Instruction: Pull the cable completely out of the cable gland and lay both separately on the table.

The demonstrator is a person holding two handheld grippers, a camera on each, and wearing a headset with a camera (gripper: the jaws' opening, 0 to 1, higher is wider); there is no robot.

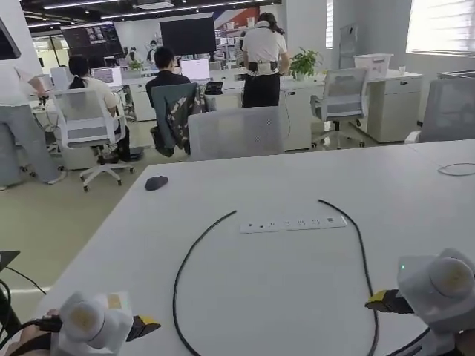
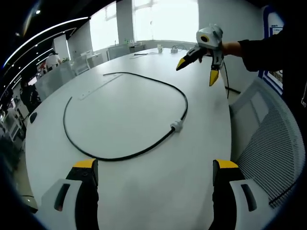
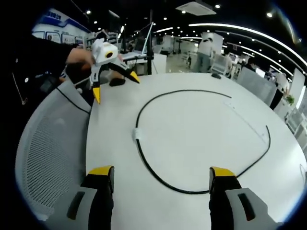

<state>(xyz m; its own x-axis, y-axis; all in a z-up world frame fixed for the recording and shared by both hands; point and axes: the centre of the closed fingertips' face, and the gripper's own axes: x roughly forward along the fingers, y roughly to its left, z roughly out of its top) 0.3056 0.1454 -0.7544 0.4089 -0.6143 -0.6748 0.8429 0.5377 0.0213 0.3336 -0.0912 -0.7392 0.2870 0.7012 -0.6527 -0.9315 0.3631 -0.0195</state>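
Observation:
A long black cable (image 1: 178, 274) lies in a wide loop on the white table (image 1: 297, 297). In the left gripper view the cable (image 2: 120, 155) runs into a small white cable gland (image 2: 176, 126) resting on the tabletop. The gland (image 3: 136, 133) also lies in the right gripper view, threaded on the cable (image 3: 158, 178). My left gripper (image 2: 156, 165) is open and empty, a little short of the loop. My right gripper (image 3: 161, 171) is open and empty too. In the head view the left gripper (image 1: 147, 326) is at the bottom left, the right gripper (image 1: 380, 300) at the bottom right.
A white power strip (image 1: 293, 223) lies inside the loop, mid-table. A dark mouse (image 1: 156, 182) sits at the far left edge, a thin cable ring (image 1: 456, 169) at far right. A grey chair (image 1: 236, 132) stands behind the table; a mesh chair (image 2: 268, 143) is at my side. People work beyond.

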